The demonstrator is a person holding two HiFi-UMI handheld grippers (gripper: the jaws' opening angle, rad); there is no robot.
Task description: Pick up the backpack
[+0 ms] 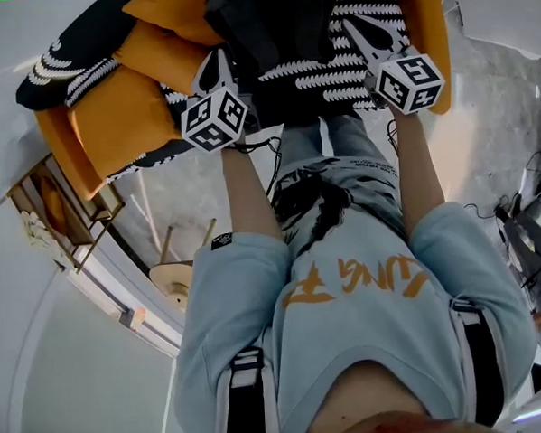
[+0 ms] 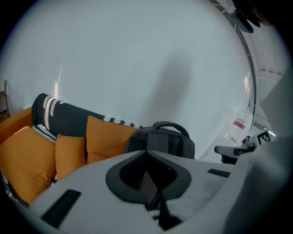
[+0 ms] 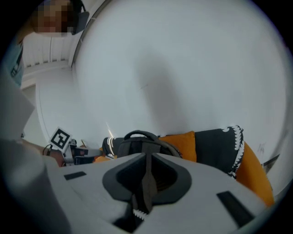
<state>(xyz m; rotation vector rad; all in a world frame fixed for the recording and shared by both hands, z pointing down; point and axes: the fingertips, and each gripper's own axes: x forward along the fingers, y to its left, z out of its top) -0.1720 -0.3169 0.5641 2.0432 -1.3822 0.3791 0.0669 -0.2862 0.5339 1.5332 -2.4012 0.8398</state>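
A dark grey backpack (image 1: 274, 30) stands upright on an orange sofa, its top handle up; it also shows ahead in the left gripper view as the backpack (image 2: 160, 139) and in the right gripper view as the backpack (image 3: 137, 144). My left gripper (image 1: 216, 67) points at its left side and my right gripper (image 1: 359, 33) at its right side, both tips close beside it. Each gripper is shut to a point, the left gripper (image 2: 147, 157) and the right gripper (image 3: 147, 159), with nothing seen held. The backpack's base is hidden behind the gripper bodies.
Orange cushions (image 1: 120, 110) and a black blanket with white pattern (image 1: 353, 66) cover the sofa. A wooden shelf (image 1: 53, 204) and a round wooden stool (image 1: 176, 281) stand at the left. Cables and gear (image 1: 529, 234) lie on the floor at the right.
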